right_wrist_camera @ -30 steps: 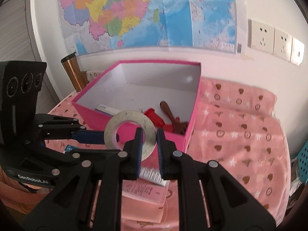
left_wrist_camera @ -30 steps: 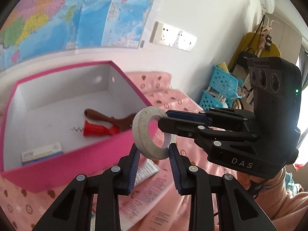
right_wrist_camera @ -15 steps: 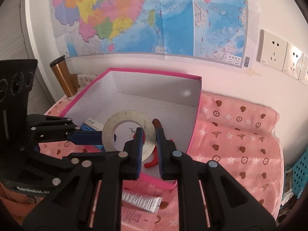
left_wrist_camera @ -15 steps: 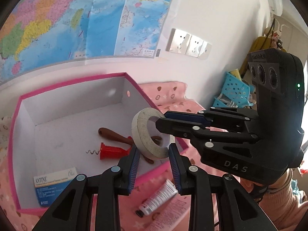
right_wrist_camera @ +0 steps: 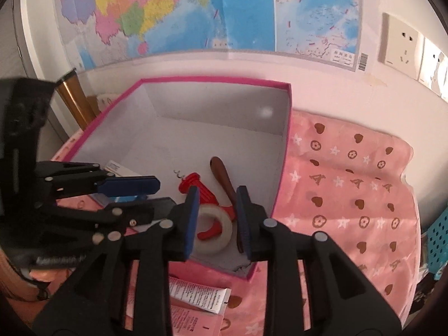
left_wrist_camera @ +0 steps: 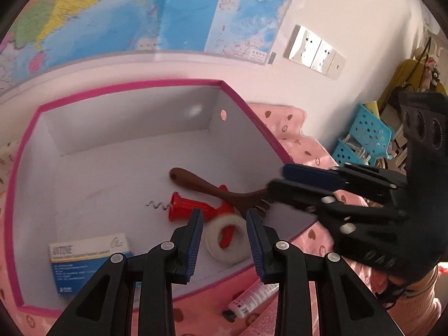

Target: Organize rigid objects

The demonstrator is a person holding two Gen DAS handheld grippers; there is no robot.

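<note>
Jaws of the right gripper (right_wrist_camera: 217, 218) are seen opening with nothing pressed between the pads, and those of the left gripper (left_wrist_camera: 224, 240) likewise stand apart around nothing. The tape roll (left_wrist_camera: 224, 238) is seen lying in the pink box (left_wrist_camera: 252, 117), on the red corkscrew (left_wrist_camera: 190, 204) beside the brown wooden fork (left_wrist_camera: 212, 190). A small carton (left_wrist_camera: 89, 260) lies in the box too, and a tube (left_wrist_camera: 252, 299) rests outside on the pink cloth (right_wrist_camera: 350, 196).

The carton (left_wrist_camera: 91, 263) lying in the pink box (left_wrist_camera: 134, 85) bears a blue heading that seems to read "ANTINE"; the lines below it are too small to make out. Print on the tube (right_wrist_camera: 200, 298), the leaflet (right_wrist_camera: 193, 322) and the wall map (right_wrist_camera: 210, 11) cannot be read.
</note>
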